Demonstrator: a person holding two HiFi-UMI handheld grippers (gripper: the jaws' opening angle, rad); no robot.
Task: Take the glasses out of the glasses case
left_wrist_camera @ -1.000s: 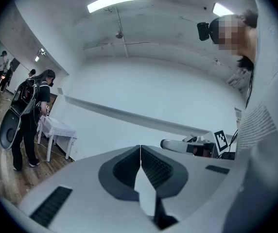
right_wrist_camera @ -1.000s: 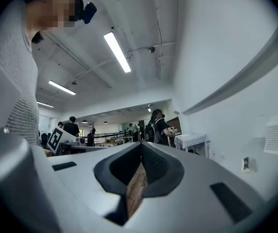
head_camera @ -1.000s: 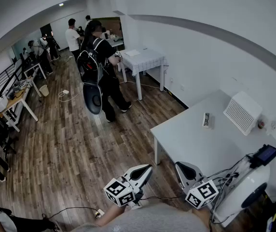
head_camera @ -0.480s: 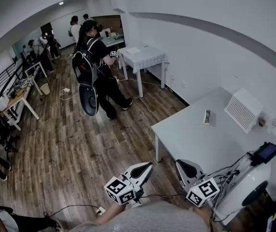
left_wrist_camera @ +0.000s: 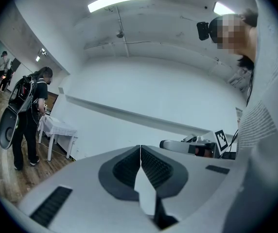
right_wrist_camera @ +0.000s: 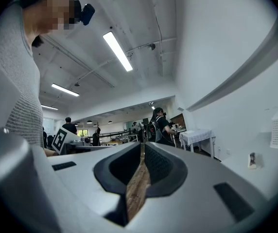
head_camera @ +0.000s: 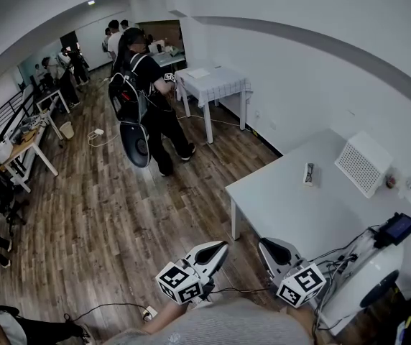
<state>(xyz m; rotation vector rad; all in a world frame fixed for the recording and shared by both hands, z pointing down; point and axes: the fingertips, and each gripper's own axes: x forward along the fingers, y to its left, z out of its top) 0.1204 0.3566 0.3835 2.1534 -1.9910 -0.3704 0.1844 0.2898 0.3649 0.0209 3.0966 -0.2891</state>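
Low in frame, left gripper [head_camera: 220,249] and right gripper [head_camera: 264,244] are hovering shut, empty.
Presumed glasses case [head_camera: 307,175] is looking light, rigid; grip its sides.

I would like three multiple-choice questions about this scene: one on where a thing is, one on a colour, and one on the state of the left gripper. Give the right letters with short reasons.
1. Where does the white perforated box stand?
A on the white table
B on a chair
C on a shelf

2. What colour is the floor?
A green
B brown wood
C white

3. How do the jaws of the left gripper stand?
A wide apart
B closed on a case
C together, empty

Answers:
1 A, it sits on the tabletop near the wall.
2 B, brown planks show.
3 C, the jaws meet with nothing between them.
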